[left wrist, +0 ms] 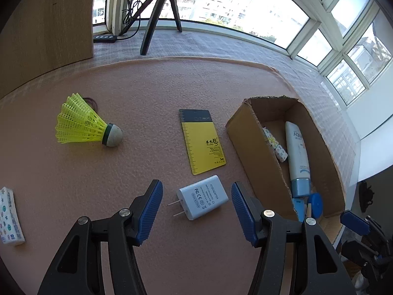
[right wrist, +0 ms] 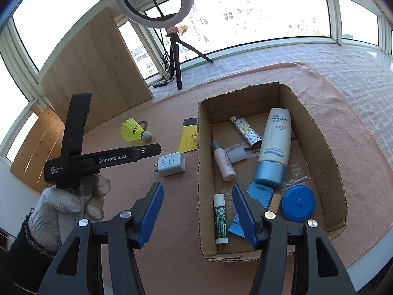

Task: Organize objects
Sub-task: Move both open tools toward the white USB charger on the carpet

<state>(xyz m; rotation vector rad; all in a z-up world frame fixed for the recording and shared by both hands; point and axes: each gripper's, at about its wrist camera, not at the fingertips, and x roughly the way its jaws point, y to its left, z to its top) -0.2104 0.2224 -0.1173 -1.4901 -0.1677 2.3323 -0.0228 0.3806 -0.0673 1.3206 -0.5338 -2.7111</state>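
White charger [left wrist: 203, 197]: on pink surface [left wrist: 137, 86], framed by left gripper [left wrist: 197, 205], jaws apart, empty. Right gripper [right wrist: 198, 211] likewise apart. Pickup pending; next, lower, close, carry to cardboard box [left wrist: 255, 147].

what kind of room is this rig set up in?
Likely a home bay-window ledge used as a recording spot: wraparound windows facing apartment blocks, a ring light on a tripod, and a pink mat with a cardboard box.

Adapter [left wrist: 203, 197] left of box [left wrist: 253, 147]; card [left wrist: 202, 141] behind (shuttlecock [left wrist: 86, 123] leftmost).
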